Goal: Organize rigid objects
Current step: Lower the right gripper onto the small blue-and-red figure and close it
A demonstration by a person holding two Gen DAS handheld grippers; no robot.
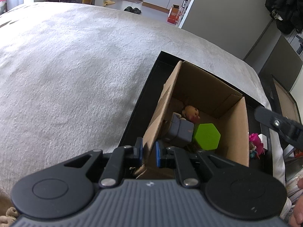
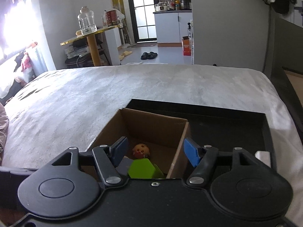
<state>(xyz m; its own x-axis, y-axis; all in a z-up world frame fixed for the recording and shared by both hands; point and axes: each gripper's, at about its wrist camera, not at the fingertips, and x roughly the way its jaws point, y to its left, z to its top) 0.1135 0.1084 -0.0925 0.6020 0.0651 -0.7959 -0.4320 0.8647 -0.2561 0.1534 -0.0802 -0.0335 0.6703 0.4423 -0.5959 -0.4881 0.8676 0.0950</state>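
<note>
Cardboard box (image 1: 206, 102) sits in black tray (image 1: 140, 102) on grey bed (image 1: 75, 75); green hexagon block (image 1: 207, 136), grey block (image 1: 180, 130) and doll (image 1: 190, 112) inside. Left claw (image 1: 148, 154) pinches the box's near wall. Right claw (image 2: 156, 152) hovers above, spread wide, holding nothing.

The cardboard box (image 1: 198, 87) is showing matt brown paperboard, raw at its edges. Inside it, the green hexagon block (image 1: 207, 136) is looking like smooth plastic (faintly glossy). Beneath the box, the black tray (image 2: 227, 124) is appearing smooth, and the grey blanket (image 1: 75, 66) around it is looking like rough, napped cloth.
</note>
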